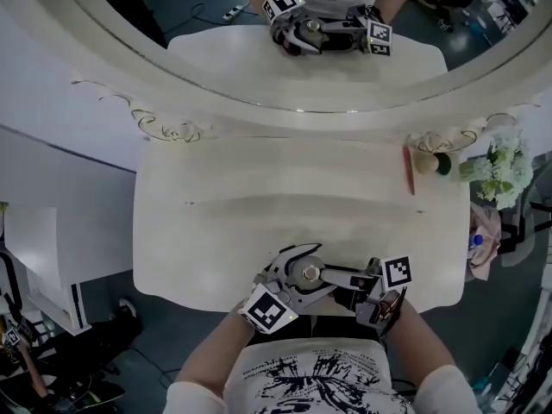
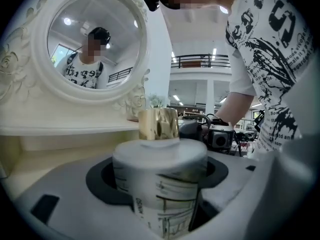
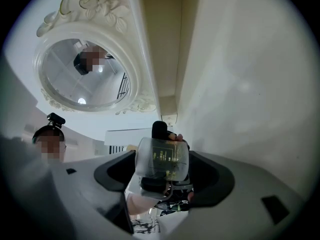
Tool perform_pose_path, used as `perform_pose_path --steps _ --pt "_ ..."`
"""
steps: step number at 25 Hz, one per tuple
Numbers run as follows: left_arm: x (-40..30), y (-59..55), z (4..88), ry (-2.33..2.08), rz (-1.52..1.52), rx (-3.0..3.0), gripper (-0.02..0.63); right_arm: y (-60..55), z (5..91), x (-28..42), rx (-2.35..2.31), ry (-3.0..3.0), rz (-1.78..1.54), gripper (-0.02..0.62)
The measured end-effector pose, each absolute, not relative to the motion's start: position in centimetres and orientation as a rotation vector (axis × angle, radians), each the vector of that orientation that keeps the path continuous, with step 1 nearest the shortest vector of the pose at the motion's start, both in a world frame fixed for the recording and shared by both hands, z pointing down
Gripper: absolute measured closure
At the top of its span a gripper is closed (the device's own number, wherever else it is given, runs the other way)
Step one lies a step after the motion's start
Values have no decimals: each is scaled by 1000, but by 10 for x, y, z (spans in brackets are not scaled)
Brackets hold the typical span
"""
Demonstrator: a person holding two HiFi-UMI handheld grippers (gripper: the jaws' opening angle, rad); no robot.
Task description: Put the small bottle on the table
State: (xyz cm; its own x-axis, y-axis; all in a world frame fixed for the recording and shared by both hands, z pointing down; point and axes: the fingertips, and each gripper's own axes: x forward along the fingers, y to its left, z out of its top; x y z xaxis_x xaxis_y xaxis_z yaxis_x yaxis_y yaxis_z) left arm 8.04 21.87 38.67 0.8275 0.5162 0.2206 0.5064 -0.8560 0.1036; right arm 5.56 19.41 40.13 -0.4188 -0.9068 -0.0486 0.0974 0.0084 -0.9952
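The small bottle [image 1: 309, 273] has a gold cap and a pale printed body. It hangs over the front edge of the white dressing table [image 1: 259, 197], close to my body. My left gripper [image 1: 299, 272] is shut around its body; in the left gripper view the bottle [image 2: 160, 174] stands upright between the dark pads. From the right, my right gripper [image 1: 335, 277] reaches in. In the right gripper view the bottle [image 3: 162, 159] fills the gap between both pads, so that gripper looks shut on it too.
A large round mirror [image 1: 302, 41] stands at the table's back and reflects both grippers. At the back right lie a red stick [image 1: 409, 169] and a round beige item [image 1: 427, 162], beside white flowers [image 1: 498, 169]. A white cabinet [image 1: 34, 261] stands at the left.
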Motion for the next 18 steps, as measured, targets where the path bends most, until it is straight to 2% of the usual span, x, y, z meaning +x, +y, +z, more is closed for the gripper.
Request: perform_pose_path --steps 6,13,18 --pt "89 218 405 824 494 2993 252 196 415 67 -946 1413 -1534 253" --pt "90 219 420 856 638 2997 252 199 415 73 -1018 1383 -1510 353" --pt "91 222 425 892 711 2986 252 202 421 75 -1038 1338 -1525 356"
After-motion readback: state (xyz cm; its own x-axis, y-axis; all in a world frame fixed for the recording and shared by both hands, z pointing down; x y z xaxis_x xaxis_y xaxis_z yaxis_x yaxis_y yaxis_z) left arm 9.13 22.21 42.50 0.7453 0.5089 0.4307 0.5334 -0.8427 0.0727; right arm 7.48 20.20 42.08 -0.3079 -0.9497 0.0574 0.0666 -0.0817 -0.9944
